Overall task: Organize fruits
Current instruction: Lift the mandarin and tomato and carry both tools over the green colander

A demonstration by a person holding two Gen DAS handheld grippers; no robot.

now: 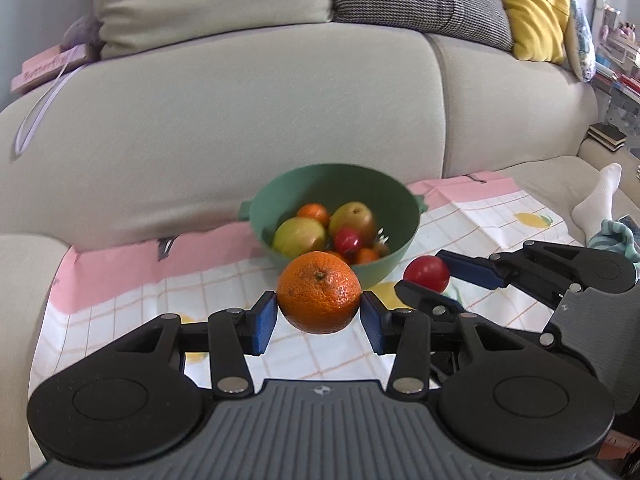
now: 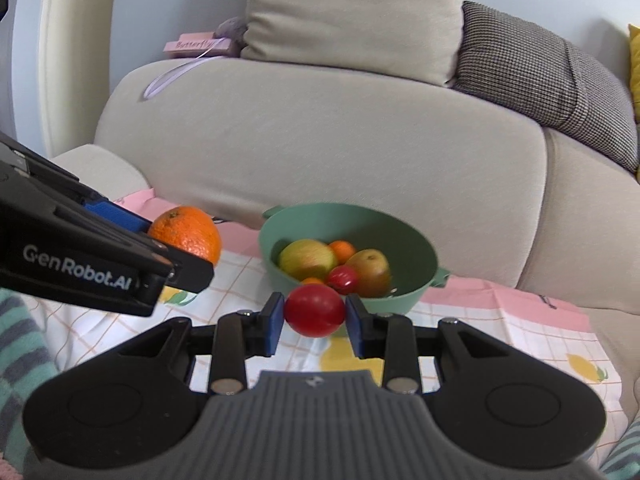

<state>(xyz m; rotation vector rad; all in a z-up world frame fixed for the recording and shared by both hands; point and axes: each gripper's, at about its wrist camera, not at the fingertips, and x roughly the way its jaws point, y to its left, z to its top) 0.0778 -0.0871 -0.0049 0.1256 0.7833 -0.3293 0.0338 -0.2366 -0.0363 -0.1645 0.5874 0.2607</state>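
Note:
My left gripper (image 1: 319,316) is shut on an orange (image 1: 319,292) and holds it above the cloth, just in front of a green bowl (image 1: 276,196). The bowl holds several fruits: apples, small oranges and a small red fruit. My right gripper (image 2: 315,314) is shut on a small red fruit (image 2: 315,310), also in front of the bowl (image 2: 416,236). In the left wrist view the right gripper (image 1: 430,284) with the red fruit (image 1: 426,274) is to the right of the orange. In the right wrist view the left gripper and the orange (image 2: 190,236) are at the left.
A checked cloth with pink border (image 1: 132,276) covers the sofa seat under the bowl. The beige sofa back (image 1: 240,112) rises right behind it. Cushions (image 1: 532,8) lie on top. A socked foot (image 1: 598,200) and a striped blanket (image 2: 16,344) are nearby.

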